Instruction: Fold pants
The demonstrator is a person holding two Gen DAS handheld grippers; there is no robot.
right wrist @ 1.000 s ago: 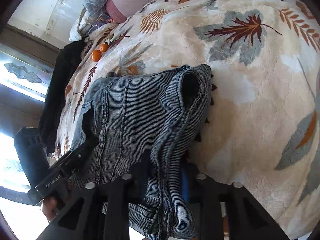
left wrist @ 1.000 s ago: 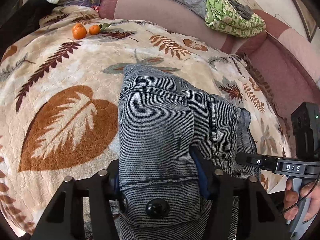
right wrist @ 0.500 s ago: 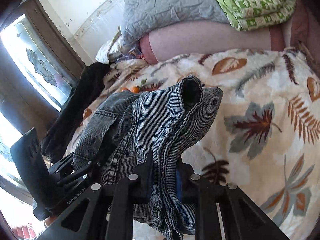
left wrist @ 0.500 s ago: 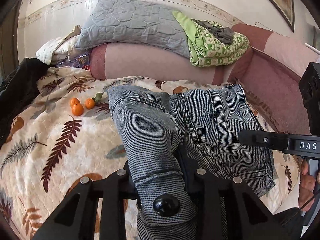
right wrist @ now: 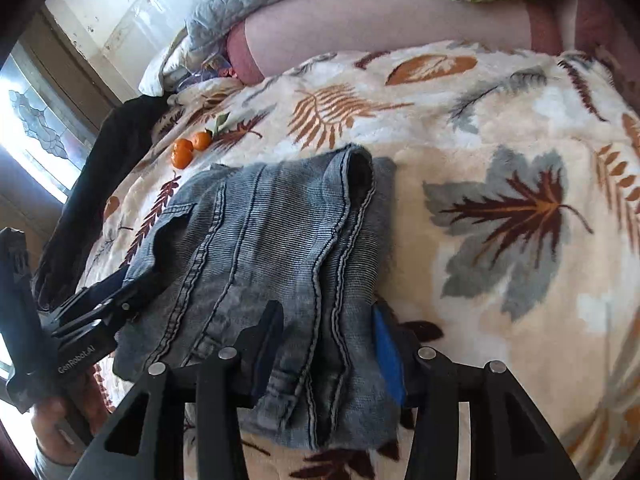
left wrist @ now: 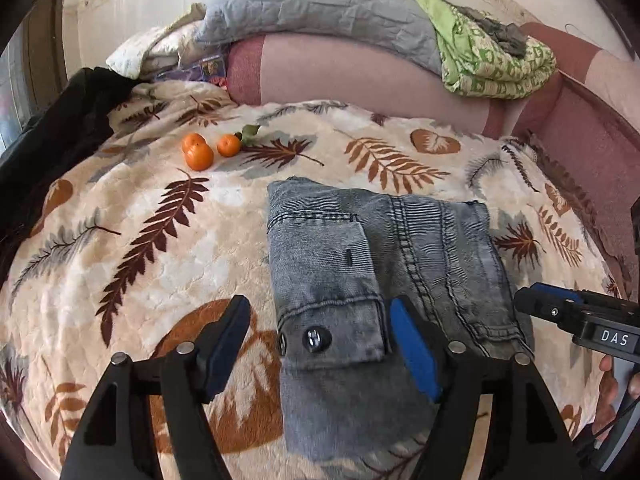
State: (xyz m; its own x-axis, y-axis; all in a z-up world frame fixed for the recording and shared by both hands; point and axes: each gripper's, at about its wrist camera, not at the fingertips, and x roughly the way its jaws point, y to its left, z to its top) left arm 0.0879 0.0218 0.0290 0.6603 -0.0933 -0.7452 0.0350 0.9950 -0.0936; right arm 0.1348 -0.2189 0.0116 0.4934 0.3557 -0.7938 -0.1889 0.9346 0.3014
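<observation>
While the folded pants (left wrist: 384,264) lie flat on the leaf-print blanket (left wrist: 120,240), the left gripper (left wrist: 320,320) stands with jaws just opened wide beside the button corner, pads apart from the cloth. The right gripper (right wrist: 328,332) has also just opened, the other edge lying loose between its pads.

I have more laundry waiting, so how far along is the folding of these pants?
Done: the denim pants lie folded into a compact stack on the leaf-print blanket. In hand: nothing; the left gripper and right gripper have just been opening and straddle the fabric without pressing it. Left: perhaps smoothing the uneven near edge.
</observation>
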